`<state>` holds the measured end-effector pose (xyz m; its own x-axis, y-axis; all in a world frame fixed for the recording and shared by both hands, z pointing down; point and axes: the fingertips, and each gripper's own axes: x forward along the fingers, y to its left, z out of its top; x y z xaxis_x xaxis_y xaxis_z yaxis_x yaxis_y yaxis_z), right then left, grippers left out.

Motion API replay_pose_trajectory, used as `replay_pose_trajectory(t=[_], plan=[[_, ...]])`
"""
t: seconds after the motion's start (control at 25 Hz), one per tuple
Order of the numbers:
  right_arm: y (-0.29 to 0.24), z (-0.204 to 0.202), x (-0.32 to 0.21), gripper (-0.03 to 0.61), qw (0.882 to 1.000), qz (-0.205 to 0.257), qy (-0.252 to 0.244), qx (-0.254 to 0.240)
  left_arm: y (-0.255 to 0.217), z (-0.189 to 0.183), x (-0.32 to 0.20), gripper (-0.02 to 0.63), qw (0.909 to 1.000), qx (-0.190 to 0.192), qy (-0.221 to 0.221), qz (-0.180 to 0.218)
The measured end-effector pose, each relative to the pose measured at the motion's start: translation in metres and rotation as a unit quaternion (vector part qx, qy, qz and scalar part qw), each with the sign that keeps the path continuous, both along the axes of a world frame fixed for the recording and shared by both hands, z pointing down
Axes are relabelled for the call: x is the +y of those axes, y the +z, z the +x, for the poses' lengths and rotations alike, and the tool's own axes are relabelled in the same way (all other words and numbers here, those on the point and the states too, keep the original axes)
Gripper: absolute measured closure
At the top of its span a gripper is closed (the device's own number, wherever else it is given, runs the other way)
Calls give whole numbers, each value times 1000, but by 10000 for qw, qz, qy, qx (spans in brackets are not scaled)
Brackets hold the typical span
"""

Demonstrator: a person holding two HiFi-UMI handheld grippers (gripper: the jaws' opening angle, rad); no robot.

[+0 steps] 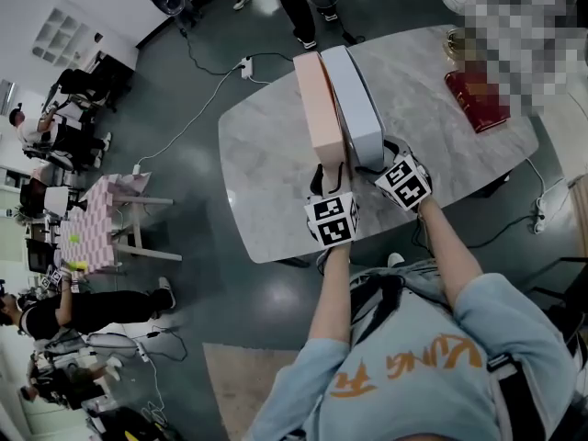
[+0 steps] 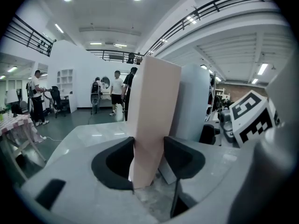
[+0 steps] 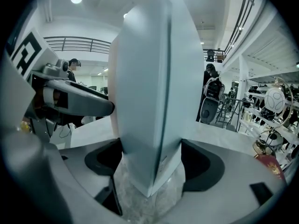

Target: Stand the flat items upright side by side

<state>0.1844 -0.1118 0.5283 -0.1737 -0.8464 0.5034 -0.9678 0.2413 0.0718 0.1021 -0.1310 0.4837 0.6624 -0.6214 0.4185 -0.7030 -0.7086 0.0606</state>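
A flat pink box stands on its long edge on the marble table. A pale blue-grey box stands upright right beside it, on its right, their sides close together. My left gripper is shut on the near end of the pink box, with both dark pads against its faces. My right gripper is shut on the near end of the blue-grey box, one pad on each side. In the left gripper view the blue-grey box rises behind the pink one.
A dark red case and a gold-coloured object lie at the table's far right. On the floor to the left stands a small table with a pink checked cloth. People stand beyond the table's far end, and cables cross the floor.
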Motion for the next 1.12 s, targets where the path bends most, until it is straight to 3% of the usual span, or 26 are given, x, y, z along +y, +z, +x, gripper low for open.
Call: replay_pose_trajectory(t=[0.6, 1.12], plan=[[4, -2, -17, 178, 9998, -157, -127, 93, 6, 8, -1, 425, 9995, -77, 322, -12], [-10, -2, -17, 164, 9998, 155, -142, -75, 7, 5, -5, 423, 9997, 85, 228, -66]])
